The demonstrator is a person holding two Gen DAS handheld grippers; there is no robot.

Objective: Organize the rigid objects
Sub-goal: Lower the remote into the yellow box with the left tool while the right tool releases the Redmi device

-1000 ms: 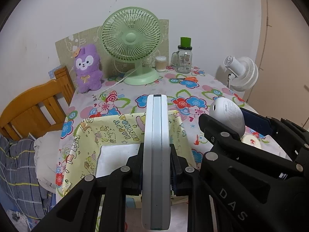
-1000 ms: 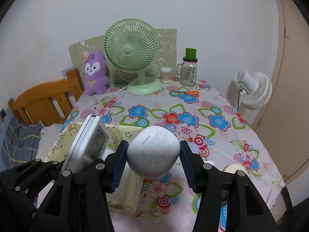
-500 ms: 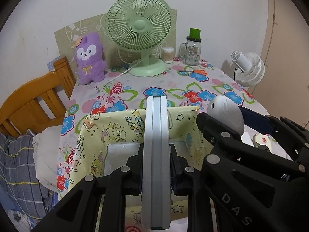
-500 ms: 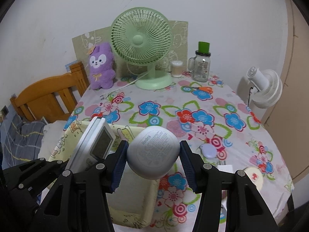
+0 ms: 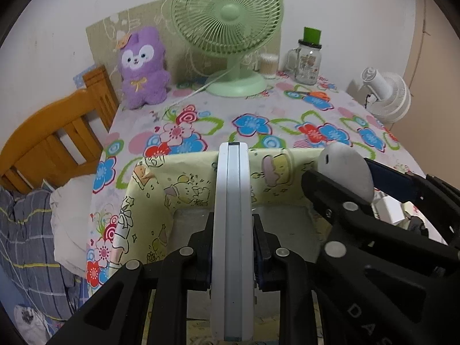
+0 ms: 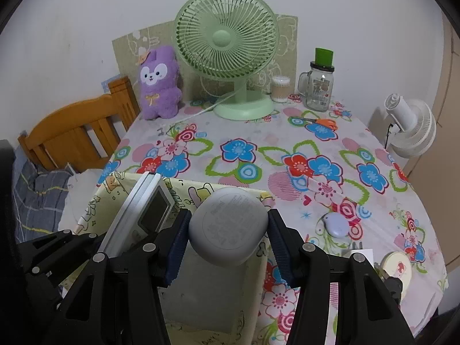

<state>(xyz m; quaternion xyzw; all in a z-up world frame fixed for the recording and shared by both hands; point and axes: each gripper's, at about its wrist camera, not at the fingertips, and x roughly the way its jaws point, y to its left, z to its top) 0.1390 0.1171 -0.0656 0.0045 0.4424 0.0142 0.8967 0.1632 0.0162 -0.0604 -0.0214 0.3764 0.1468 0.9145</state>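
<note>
My left gripper (image 5: 232, 261) is shut on a white remote control (image 5: 232, 230), held on edge and sticking out over a pale yellow cartoon-print fabric box (image 5: 149, 198). The same remote (image 6: 143, 215) shows its small screen in the right wrist view. There my right gripper (image 6: 227, 247) is shut on a round white earbud case (image 6: 228, 225), which hangs over the right side of the box (image 6: 115, 192). The case (image 5: 346, 172) also appears at the right of the left wrist view. The box floor (image 5: 195, 221) looks bare and pale.
The table has a flowered cloth (image 6: 244, 155). At the back stand a green fan (image 6: 227, 46), a purple plush (image 6: 158, 83), a glass jar with a green lid (image 6: 317, 86) and orange scissors (image 6: 322, 122). A lilac oval object (image 6: 335, 224) and a round tin (image 6: 395, 267) lie right. A wooden headboard (image 6: 74, 138) stands left.
Both grippers have moved forward and down over the table with their objects, so the yellow box has come closer beneath them. Neither grip has changed.
</note>
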